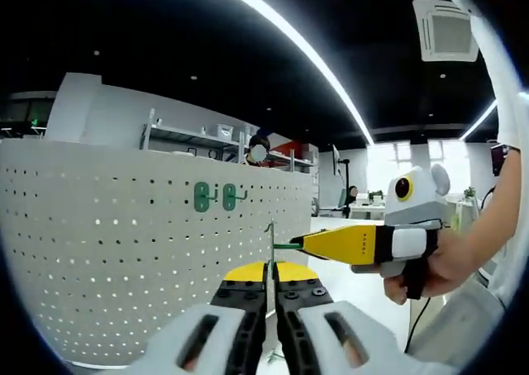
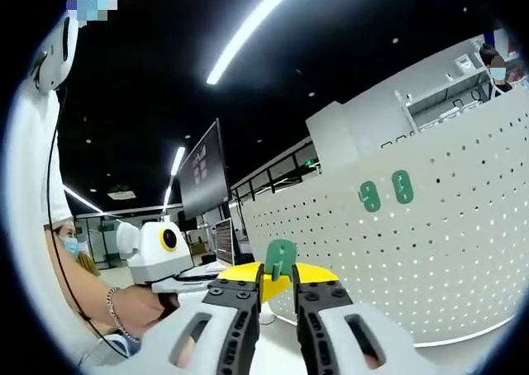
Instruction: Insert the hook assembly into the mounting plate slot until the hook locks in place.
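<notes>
The left gripper pinches a thin metal hook; the right gripper clenches a green hook assembly. Both hang well apart from the white pegboard, in open room beside its edge. No writing is legible.

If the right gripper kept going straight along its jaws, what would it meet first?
Probably the white pegboard: the right gripper, shut on a green hook, points at it, left of two mounted hooks. Depth is unclear.

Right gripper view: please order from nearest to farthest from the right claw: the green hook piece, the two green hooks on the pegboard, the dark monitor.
1. Green hook piece, held at the right claw.
2. Two green hooks, upper right on the white pegboard.
3. Dark monitor, upper left, behind.
</notes>
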